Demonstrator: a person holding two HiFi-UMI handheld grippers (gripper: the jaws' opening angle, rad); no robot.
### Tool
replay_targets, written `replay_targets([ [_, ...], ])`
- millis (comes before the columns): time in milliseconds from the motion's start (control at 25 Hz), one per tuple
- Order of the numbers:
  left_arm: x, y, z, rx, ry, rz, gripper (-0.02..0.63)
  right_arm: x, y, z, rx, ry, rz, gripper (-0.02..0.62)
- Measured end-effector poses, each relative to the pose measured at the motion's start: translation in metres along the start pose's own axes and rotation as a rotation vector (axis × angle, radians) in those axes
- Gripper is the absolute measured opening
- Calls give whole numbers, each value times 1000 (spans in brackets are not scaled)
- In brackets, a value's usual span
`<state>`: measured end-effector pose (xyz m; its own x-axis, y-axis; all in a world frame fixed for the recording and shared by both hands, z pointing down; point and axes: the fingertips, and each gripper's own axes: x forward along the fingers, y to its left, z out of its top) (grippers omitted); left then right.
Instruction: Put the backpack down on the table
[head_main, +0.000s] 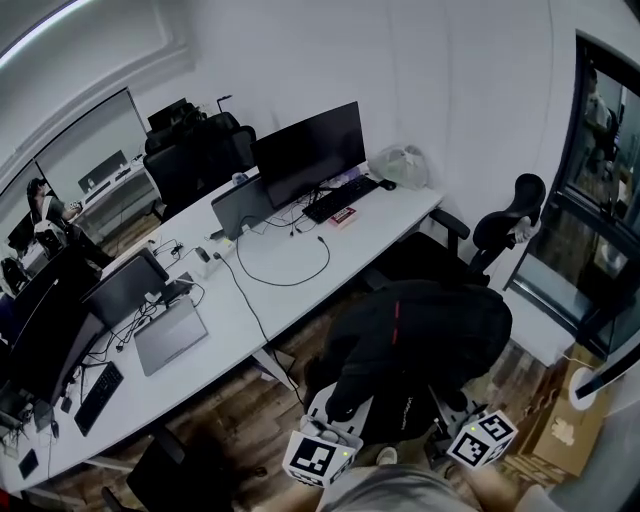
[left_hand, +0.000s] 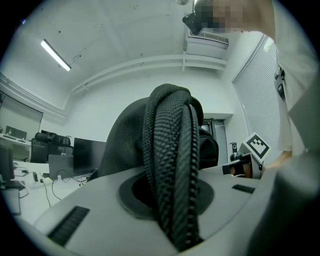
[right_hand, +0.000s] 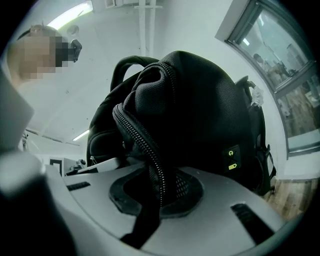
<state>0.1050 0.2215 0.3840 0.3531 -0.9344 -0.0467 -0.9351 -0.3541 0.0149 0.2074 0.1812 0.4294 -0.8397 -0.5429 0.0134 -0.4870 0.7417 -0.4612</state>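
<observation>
One black backpack (head_main: 420, 340) hangs clear of the floor between two grippers, just beside the near edge of one long white table (head_main: 300, 300) and not touching it. The left gripper (left_hand: 170, 200) has its jaws narrow, clamped on a woven strap (left_hand: 167, 150). The right gripper (right_hand: 157, 192) is clamped on a zipper fold (right_hand: 137, 137). One office chair (head_main: 500, 225) stands behind the backpack at the table end. The table carries two keyboards (head_main: 340, 198) (head_main: 98, 398), several monitors and one looped cable (head_main: 290, 270).

Head view: backpack (head_main: 420, 340) covers the jaws of left gripper (head_main: 340, 412) and right gripper (head_main: 460, 420). Chair (head_main: 505, 225) behind backpack half hidden. Table (head_main: 390, 220) left of backpack cut by frame edge.
</observation>
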Motion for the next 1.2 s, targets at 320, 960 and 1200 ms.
replay_targets([
  [320,30,8,-2,-4,-8,24,44,14,-24,15,8,11,21,34],
  [960,86,94,-6,-15,2,-21,44,104,-54,26,26,14,-29,34],
  [1200,119,150,-6,-26,-1,-50,44,162,-71,37,19,3,-59,34],
])
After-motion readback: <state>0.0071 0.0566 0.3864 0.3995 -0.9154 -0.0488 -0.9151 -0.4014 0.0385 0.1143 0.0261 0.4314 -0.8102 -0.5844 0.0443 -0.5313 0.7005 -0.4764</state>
